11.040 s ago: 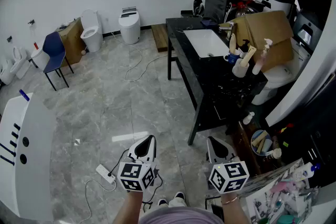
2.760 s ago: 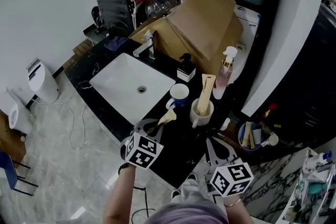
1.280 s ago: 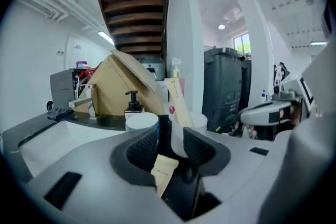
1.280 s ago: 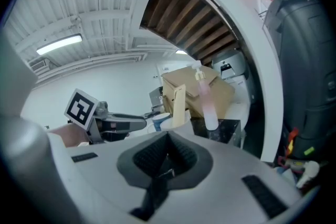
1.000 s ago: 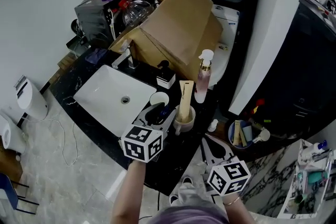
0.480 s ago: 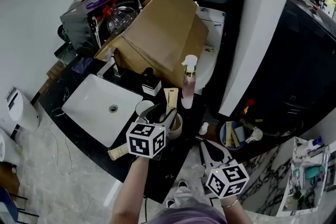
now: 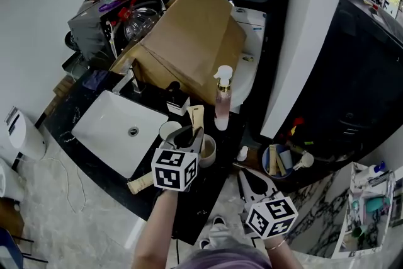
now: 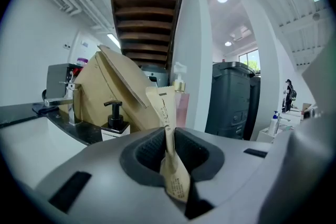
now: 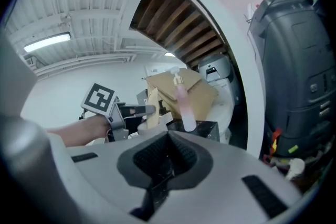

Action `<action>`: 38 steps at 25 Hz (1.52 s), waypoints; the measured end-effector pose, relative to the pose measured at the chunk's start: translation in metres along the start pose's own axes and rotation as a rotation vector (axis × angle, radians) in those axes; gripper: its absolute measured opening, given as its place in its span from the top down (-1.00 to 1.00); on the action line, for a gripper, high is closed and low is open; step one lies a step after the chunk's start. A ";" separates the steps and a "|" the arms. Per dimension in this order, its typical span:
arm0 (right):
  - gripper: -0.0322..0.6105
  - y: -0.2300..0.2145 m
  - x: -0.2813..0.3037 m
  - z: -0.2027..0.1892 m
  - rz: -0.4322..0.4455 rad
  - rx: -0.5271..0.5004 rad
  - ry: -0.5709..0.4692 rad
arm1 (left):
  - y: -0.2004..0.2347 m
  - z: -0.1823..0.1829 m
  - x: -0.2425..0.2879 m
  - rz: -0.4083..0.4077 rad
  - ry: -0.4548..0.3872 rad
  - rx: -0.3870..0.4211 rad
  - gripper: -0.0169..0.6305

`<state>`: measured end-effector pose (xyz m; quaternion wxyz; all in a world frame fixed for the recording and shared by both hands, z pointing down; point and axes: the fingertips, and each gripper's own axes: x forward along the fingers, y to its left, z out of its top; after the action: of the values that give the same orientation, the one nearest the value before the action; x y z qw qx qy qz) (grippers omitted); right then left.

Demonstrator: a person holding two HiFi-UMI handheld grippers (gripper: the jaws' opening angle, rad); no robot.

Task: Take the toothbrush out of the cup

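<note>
The left gripper (image 7: 191, 135) has just been closing its jaws and now pinches the single paper-wrapped toothbrush (image 7: 196, 115). The toothbrush stands upright at the beige cup (image 7: 208, 151), its lower end hidden. A second cup, the white cup (image 7: 167, 130), sits just beside. The right gripper (image 7: 250, 181) holds nothing, its jaws pressed together.
</note>
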<state>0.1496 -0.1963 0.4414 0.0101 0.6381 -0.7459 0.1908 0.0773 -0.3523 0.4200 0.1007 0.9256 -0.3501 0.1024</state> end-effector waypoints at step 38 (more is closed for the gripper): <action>0.89 0.117 -0.031 -0.020 0.227 -0.051 0.015 | 0.061 0.028 -0.248 0.275 -0.374 -0.112 0.92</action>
<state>0.0389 -0.1480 0.4200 0.0101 0.5476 -0.8178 0.1764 -0.1420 -0.2483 0.3360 0.0707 0.8650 -0.4907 -0.0775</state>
